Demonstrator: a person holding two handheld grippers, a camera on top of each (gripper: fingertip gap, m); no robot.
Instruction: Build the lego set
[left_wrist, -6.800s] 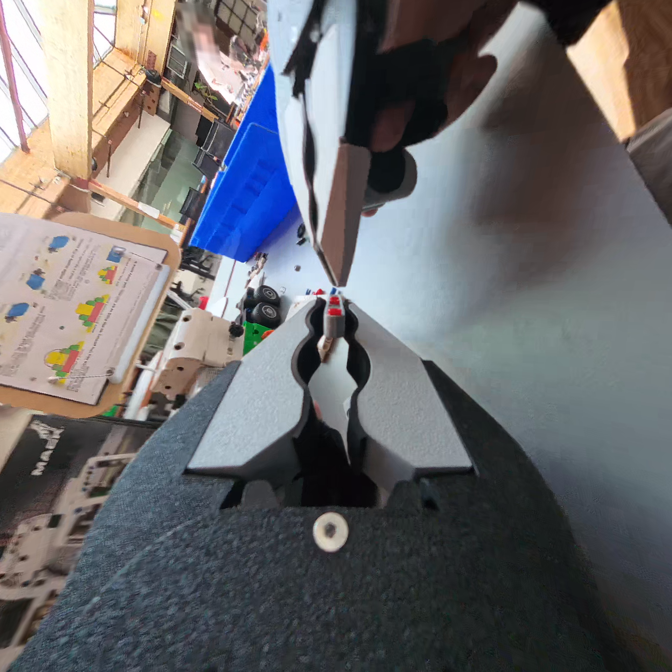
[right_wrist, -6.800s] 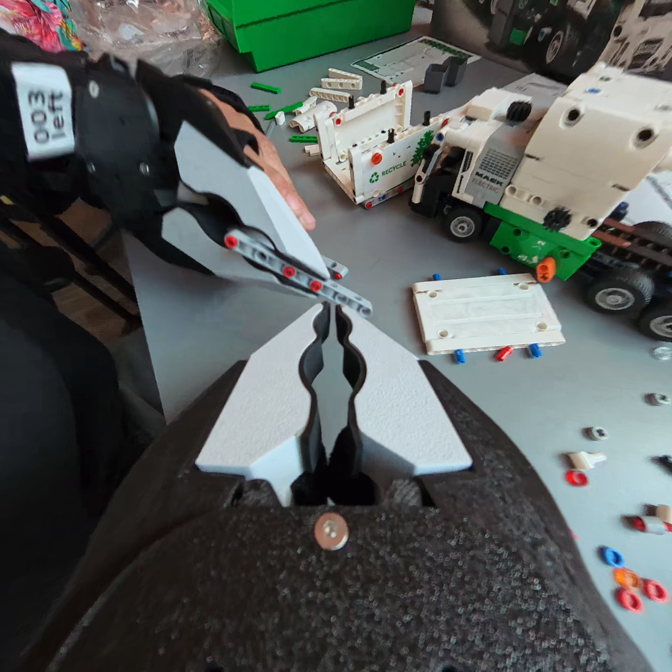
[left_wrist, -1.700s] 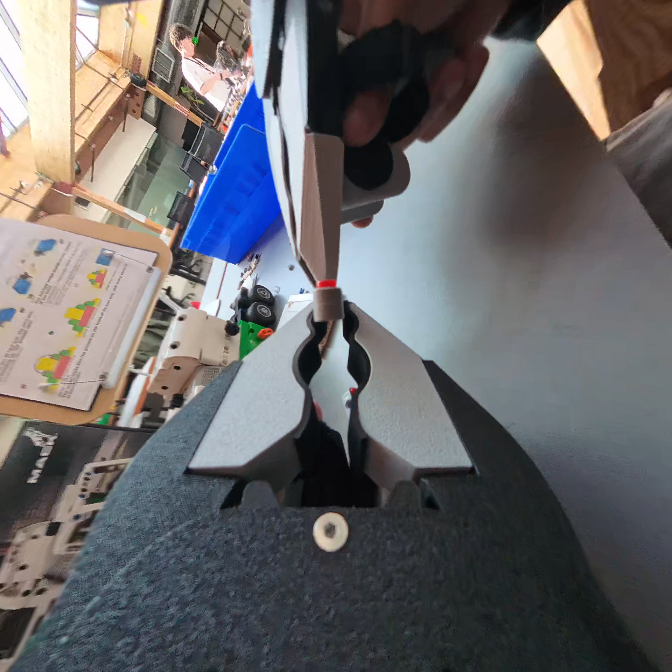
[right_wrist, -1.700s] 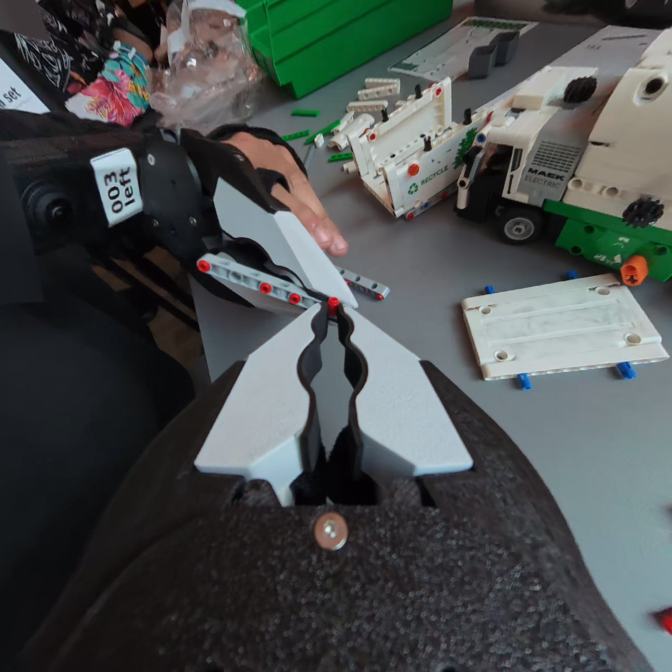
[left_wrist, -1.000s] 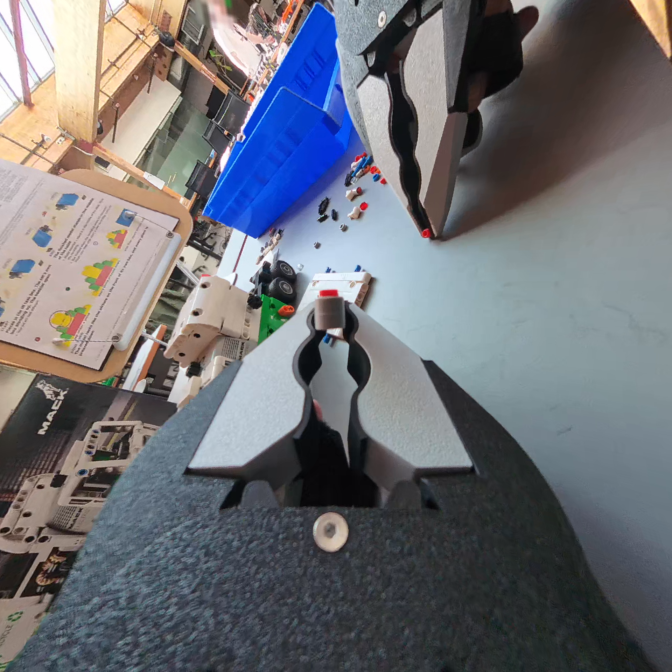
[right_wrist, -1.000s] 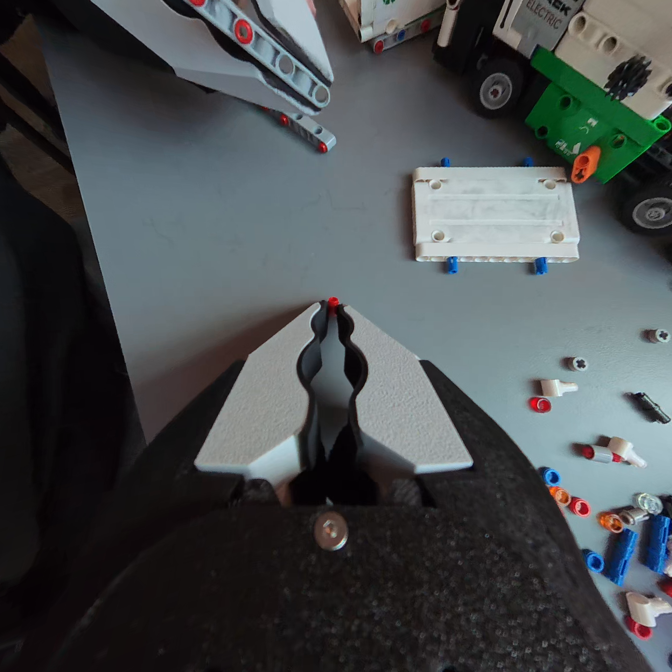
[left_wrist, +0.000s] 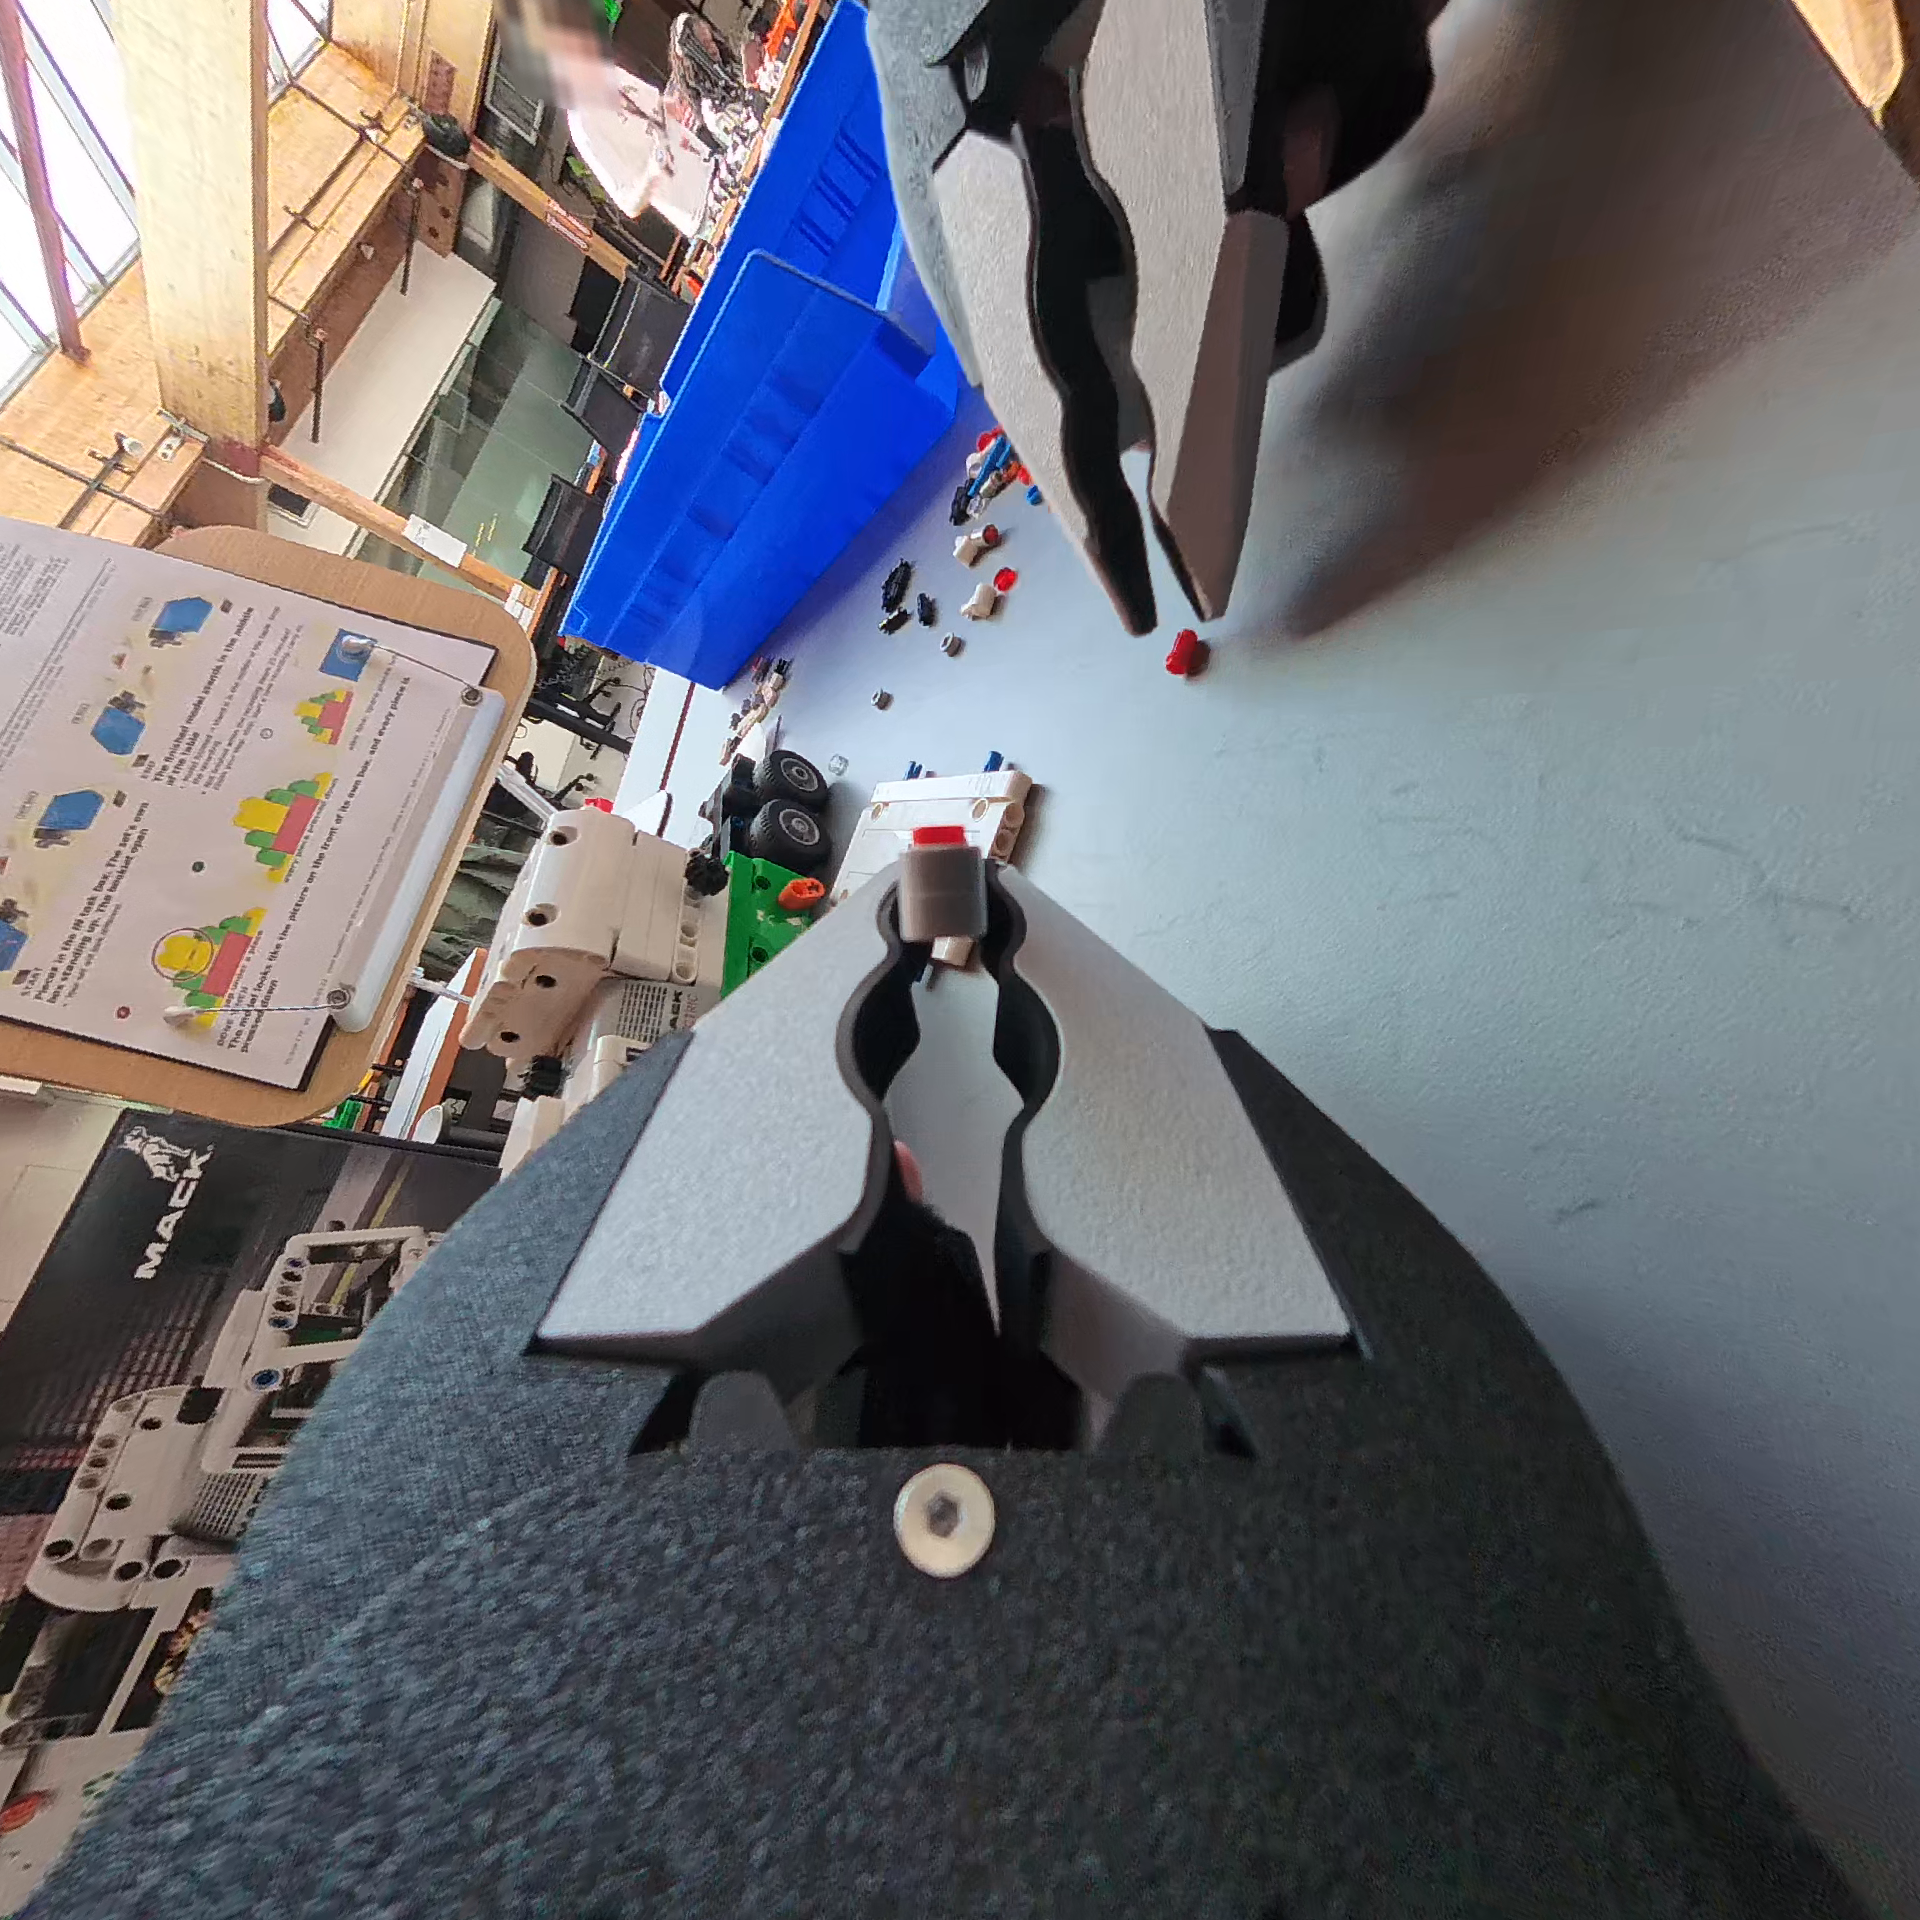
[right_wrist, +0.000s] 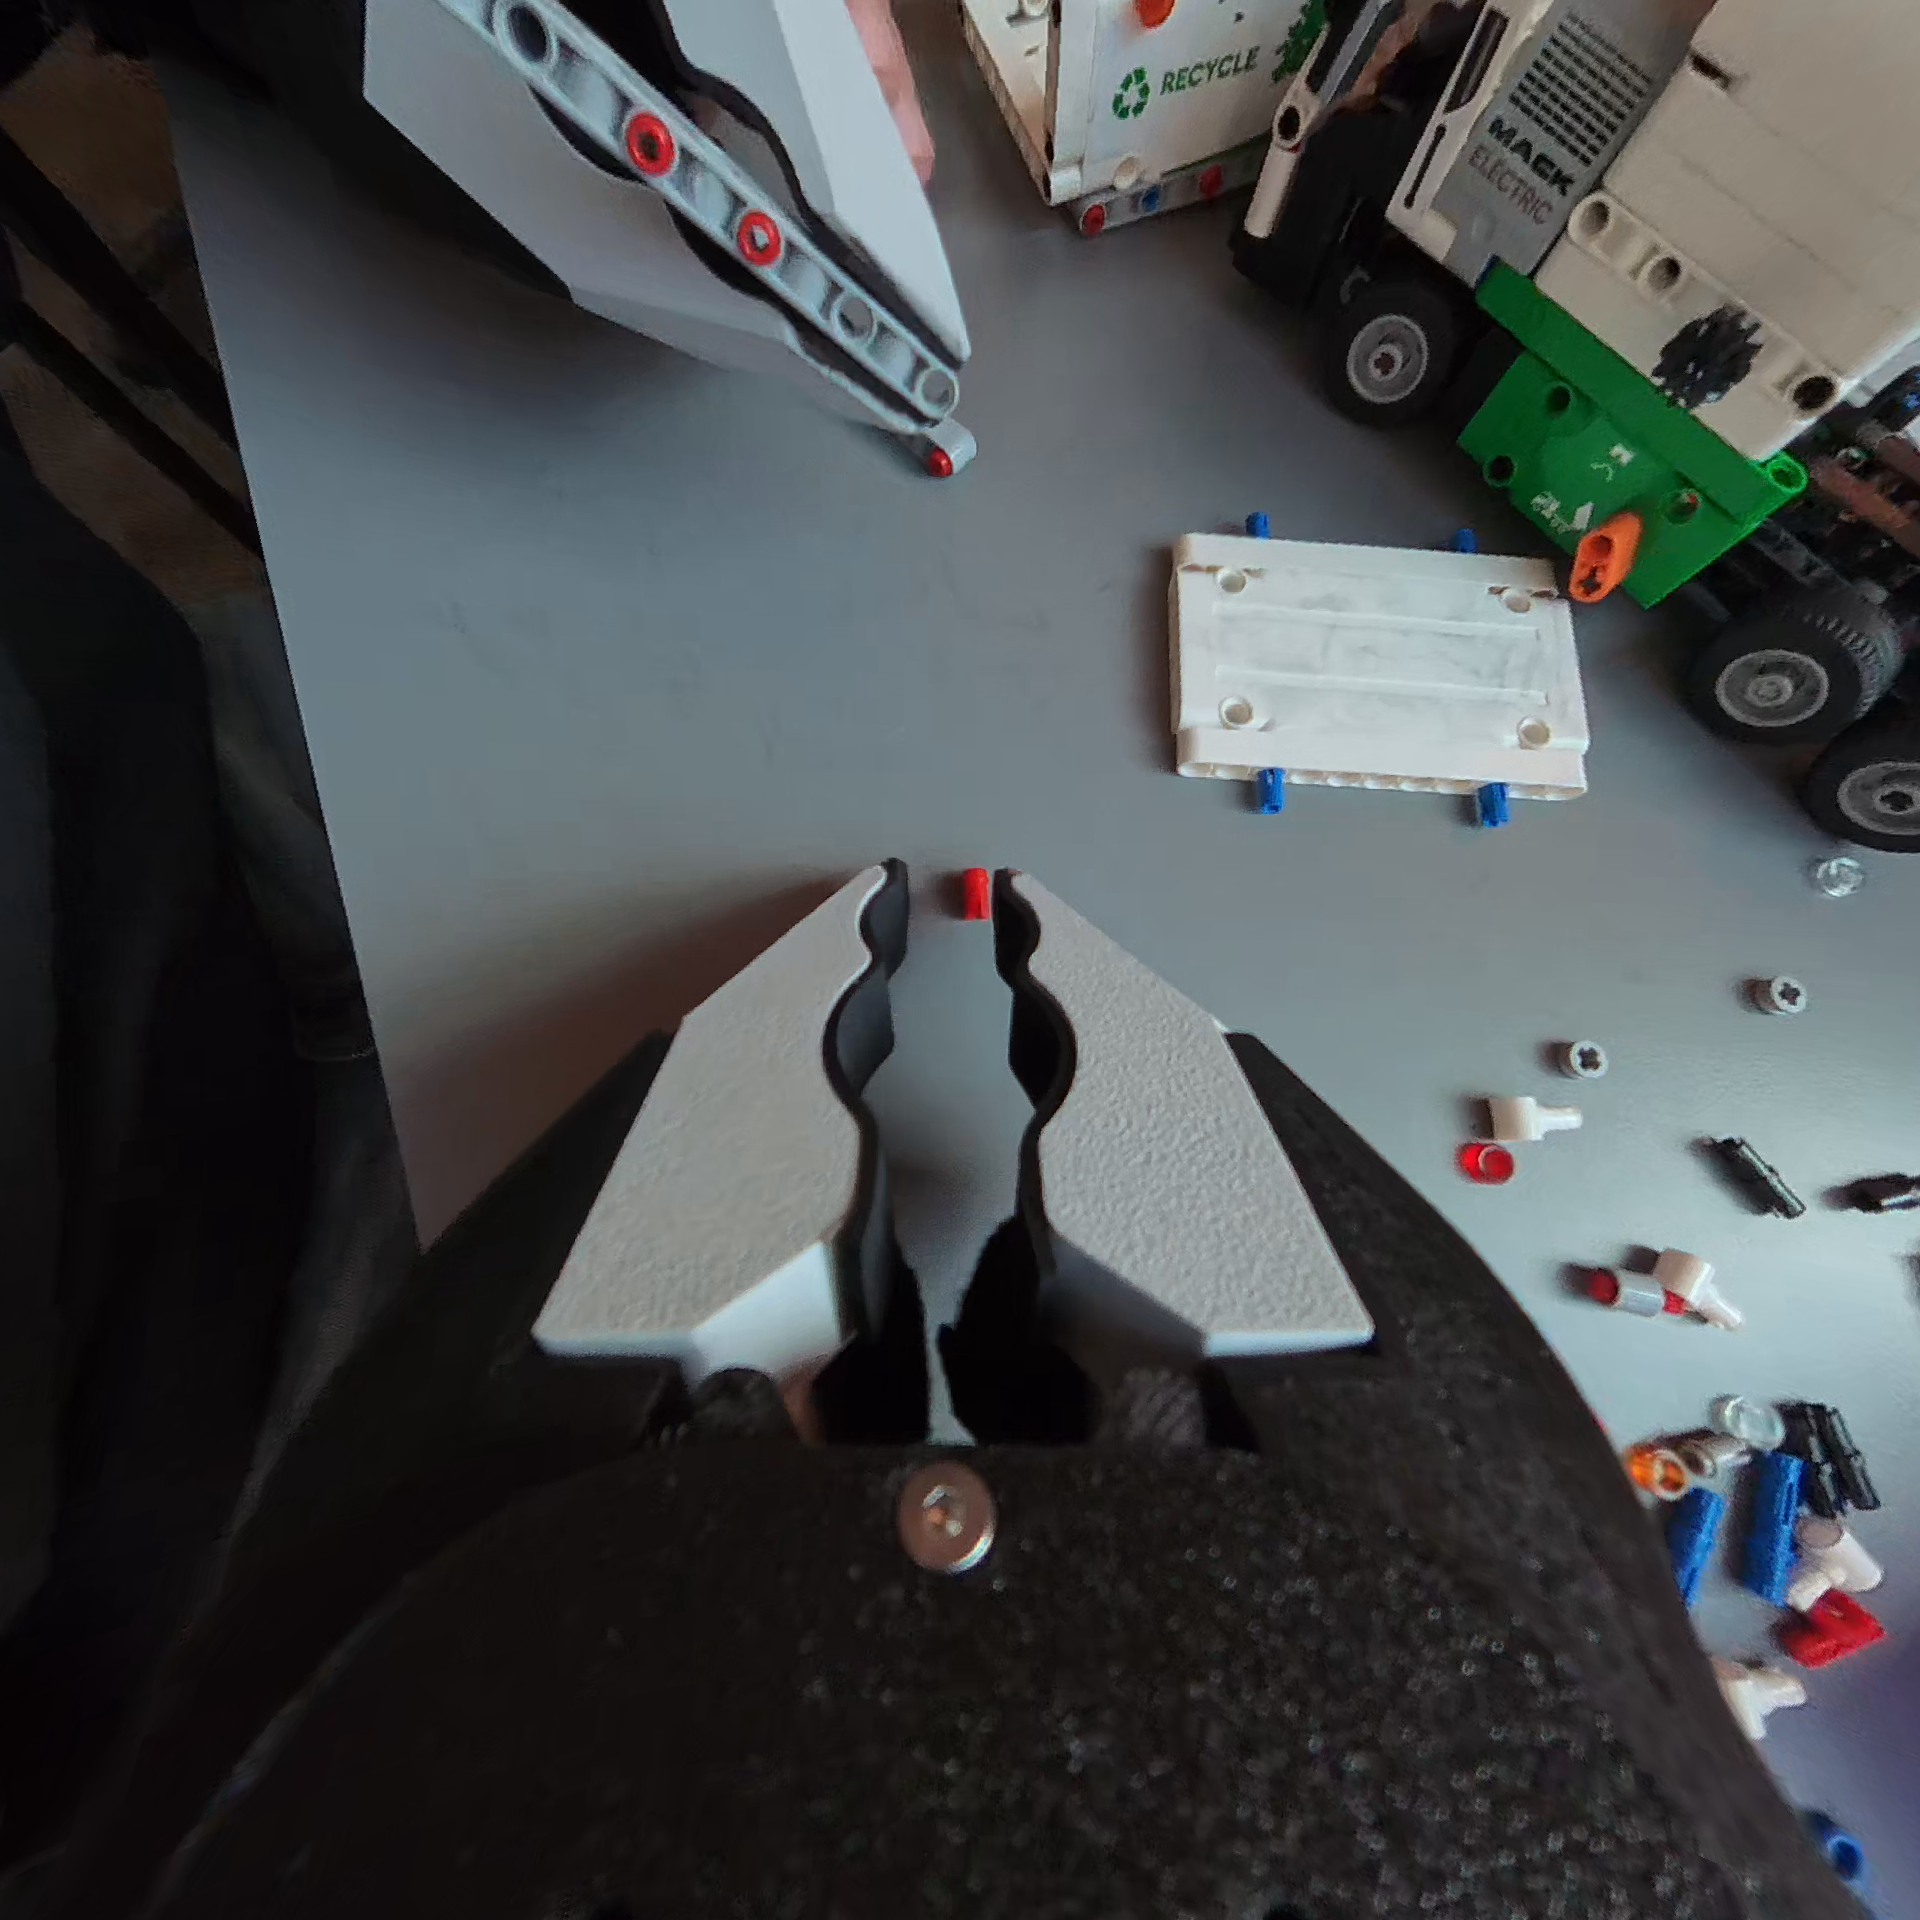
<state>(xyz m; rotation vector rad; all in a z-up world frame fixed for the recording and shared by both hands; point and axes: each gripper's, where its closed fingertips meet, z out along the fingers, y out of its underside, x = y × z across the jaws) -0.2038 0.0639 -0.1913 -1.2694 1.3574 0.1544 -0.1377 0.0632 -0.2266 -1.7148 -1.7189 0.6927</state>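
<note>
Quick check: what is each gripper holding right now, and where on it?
Left gripper is shut on the grey beam, clamped along its length with one end poking past the fingertips. Right gripper is open, holding nothing; the red pin lies between its fingers.

Writing shows in four places. The grey grille of the white lego truck cab (right_wrist: 1517, 166) carries dark brand lettering. The white lego container body (right_wrist: 1174, 83) bears green lettering beside a green arrow symbol. The black set box (left_wrist: 166, 1247) has white brand lettering. The instruction sheet (left_wrist: 208, 790) on the wooden clipboard (left_wrist: 457, 935) holds small print, too fine to read.
</note>
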